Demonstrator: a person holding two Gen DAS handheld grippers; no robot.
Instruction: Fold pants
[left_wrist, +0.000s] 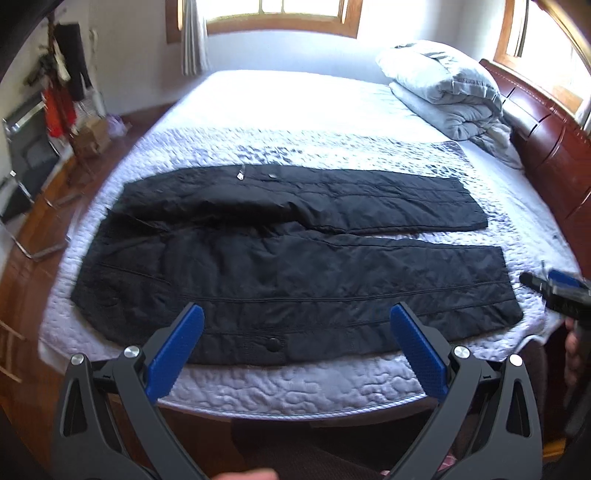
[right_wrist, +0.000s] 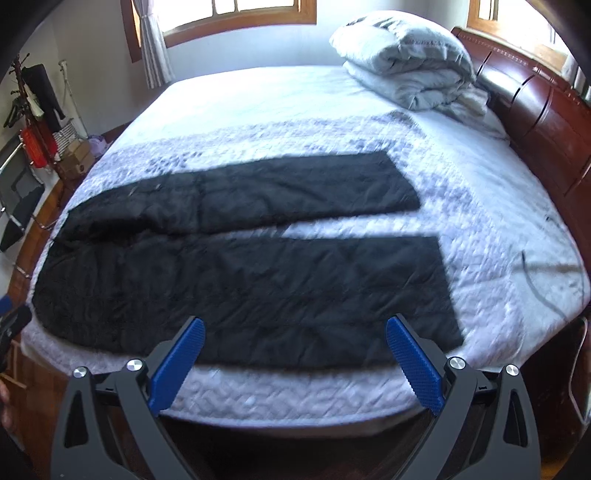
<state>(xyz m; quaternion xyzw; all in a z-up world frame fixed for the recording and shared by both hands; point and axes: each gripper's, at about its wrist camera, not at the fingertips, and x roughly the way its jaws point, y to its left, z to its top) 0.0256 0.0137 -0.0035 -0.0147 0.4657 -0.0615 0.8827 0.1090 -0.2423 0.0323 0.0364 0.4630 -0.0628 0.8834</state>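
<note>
Bed (left_wrist: 295, 110): quilted, carrying black pants (left_wrist: 295, 266) laid flat, legs toward the headboard.
Left claw (left_wrist: 295, 347): spread wide, empty.
Right claw (right_wrist: 295, 349): spread wide, empty.
Left view only: pants' snap (left_wrist: 273, 345) is seen.

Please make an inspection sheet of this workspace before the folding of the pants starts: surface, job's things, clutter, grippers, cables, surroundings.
Surface: bed with a white quilted cover, lit by strong sun.
Job's things: black pants spread flat, unfolded, waist to the left, both legs to the right with a gap between them.
Clutter: folded grey duvet at the headboard end, apart from the pants.
Grippers: left gripper open, above the near pant leg, holding nothing; right gripper open, above the near leg, holding nothing.
Cables: a thin dark cable on the cover, right of the leg ends.
Surroundings: wooden headboard, windows, coat rack with clothes, wooden floor.
</note>
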